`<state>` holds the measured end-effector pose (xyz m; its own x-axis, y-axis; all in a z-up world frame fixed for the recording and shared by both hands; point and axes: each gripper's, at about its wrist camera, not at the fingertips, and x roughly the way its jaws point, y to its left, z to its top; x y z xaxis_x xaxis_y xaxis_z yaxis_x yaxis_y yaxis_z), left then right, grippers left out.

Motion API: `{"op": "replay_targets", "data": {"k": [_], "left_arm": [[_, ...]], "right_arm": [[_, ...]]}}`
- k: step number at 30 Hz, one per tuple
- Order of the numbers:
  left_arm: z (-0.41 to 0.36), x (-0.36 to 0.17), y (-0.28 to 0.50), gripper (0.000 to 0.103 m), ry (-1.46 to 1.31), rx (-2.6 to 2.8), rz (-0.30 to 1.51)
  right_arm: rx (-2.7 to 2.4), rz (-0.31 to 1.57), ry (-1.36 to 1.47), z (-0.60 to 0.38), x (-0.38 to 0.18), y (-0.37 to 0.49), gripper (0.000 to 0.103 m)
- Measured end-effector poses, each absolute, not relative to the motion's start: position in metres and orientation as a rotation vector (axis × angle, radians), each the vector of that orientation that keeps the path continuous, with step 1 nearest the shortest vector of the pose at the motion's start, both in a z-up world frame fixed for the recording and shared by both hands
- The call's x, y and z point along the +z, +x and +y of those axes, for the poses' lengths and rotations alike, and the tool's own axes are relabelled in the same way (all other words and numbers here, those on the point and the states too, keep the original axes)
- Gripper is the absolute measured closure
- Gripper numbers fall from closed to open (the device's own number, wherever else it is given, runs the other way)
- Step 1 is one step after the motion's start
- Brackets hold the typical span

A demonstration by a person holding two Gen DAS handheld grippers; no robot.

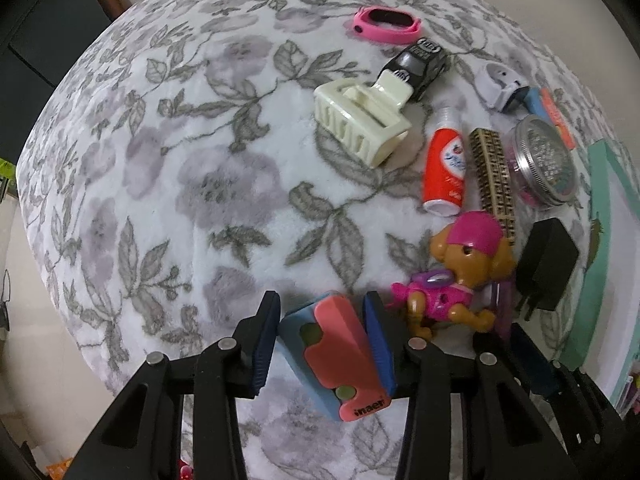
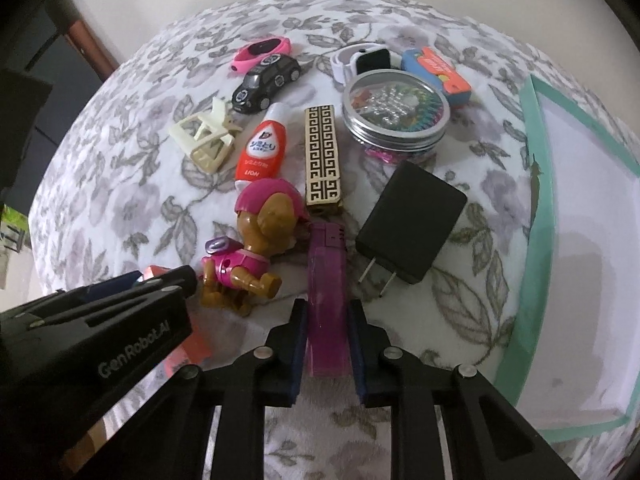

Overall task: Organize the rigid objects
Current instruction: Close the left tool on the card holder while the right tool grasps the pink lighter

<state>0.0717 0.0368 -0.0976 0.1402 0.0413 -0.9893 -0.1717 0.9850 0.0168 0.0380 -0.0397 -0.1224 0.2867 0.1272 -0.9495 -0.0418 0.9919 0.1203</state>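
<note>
Right gripper [image 2: 326, 344] clamps purple lighter [image 2: 326, 300]

Toy dog [image 2: 256, 240] left of lighter [image 2: 326, 304], charger [image 2: 412, 224] to its right, jar [image 2: 396, 112] behind.

The right gripper's [image 2: 327, 356] pads cover both long sides of the purple lighter [image 2: 326, 300], and its near end drops out of sight between them. Left of those fingers, the left gripper's black body [image 2: 92, 344] hides most of a pink-and-blue clip [image 2: 158, 271]; only a corner shows.

In the left wrist view, the same clip [image 1: 340, 356] sits between the left gripper's [image 1: 322, 348] pads, whether gripped is unclear. Right of the fingers, the toy dog [image 1: 452, 280] masks all but a sliver of the lighter. The teal tray [image 1: 600, 240] runs off the right edge. Lettering on the red bottle [image 1: 446, 168] is too blurred to read.
</note>
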Motion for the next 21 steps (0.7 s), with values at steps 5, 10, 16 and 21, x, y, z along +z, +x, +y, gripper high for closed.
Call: {"op": "replay_targets", "data": {"k": [5, 10, 16, 21], "left_arm": [[0.041, -0.080, 0.074, 0.059, -0.129, 0.149, 1.379], [0.046, -0.053, 0.074, 0.061, -0.150, 0.138, 1.302], [0.051, -0.025, 0.074, 0.066, -0.179, 0.119, 1.223], [0.051, -0.023, 0.068, 0.101, -0.198, 0.102, 1.186]], "right_arm": [[0.121, 1.266, 0.127, -0.058, -0.105, 0.036, 0.082], [0.128, 1.226, 0.184, -0.074, -0.088, 0.038, 0.082], [0.098, 1.161, 0.230, -0.099, -0.065, 0.037, 0.082], [0.050, 1.108, 0.205, -0.108, -0.047, 0.033, 0.082]]}}
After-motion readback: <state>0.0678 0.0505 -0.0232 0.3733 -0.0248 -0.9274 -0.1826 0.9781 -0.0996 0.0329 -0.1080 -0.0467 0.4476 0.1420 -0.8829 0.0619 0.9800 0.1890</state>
